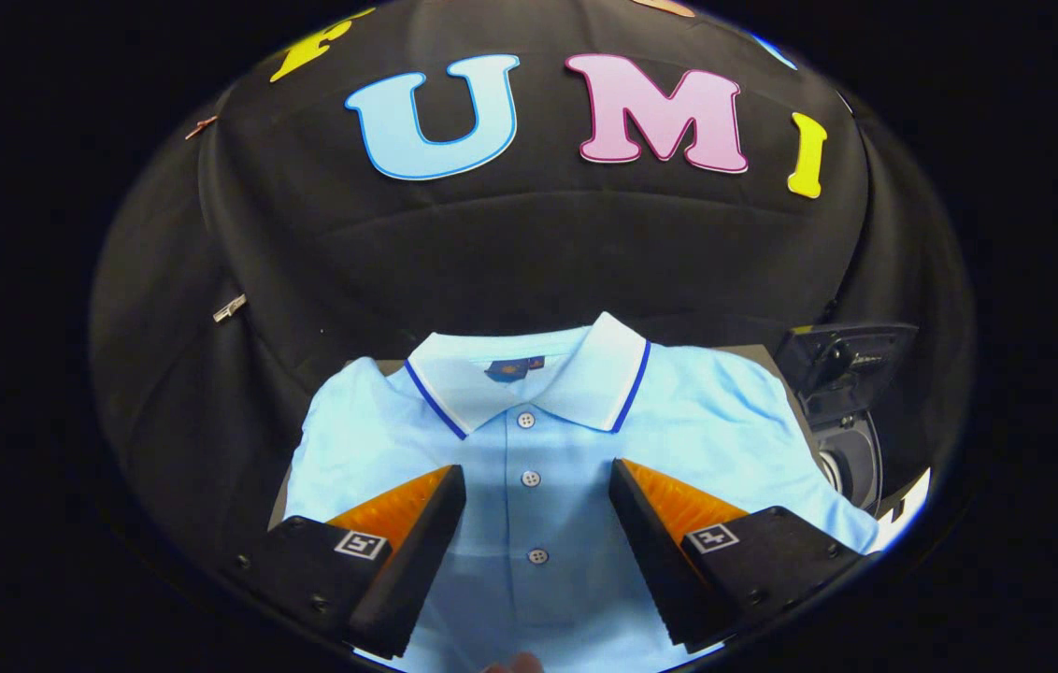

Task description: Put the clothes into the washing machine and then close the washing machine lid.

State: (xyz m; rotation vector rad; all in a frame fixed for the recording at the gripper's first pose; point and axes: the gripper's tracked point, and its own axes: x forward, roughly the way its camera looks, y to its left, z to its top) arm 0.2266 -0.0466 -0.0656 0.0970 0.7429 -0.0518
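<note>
A light blue polo shirt (548,439) lies flat and spread out below me, its white collar with blue trim pointing away toward the booth wall. A row of white buttons runs down the placket between my fingers. My gripper (536,486) hovers over the shirt's chest with its fingers wide apart and nothing pinched between them. Whether the tips touch the cloth is unclear. To the right of the shirt stands a dark washing machine (842,411) with its lid raised; only part of it is in sight.
The shirt rests on a brownish surface (753,353) whose edge peeks out beyond the shoulders. Black cloth walls surround the space, with metal clips (230,307) on the left side. A fingertip (512,664) shows at the near end of the shirt.
</note>
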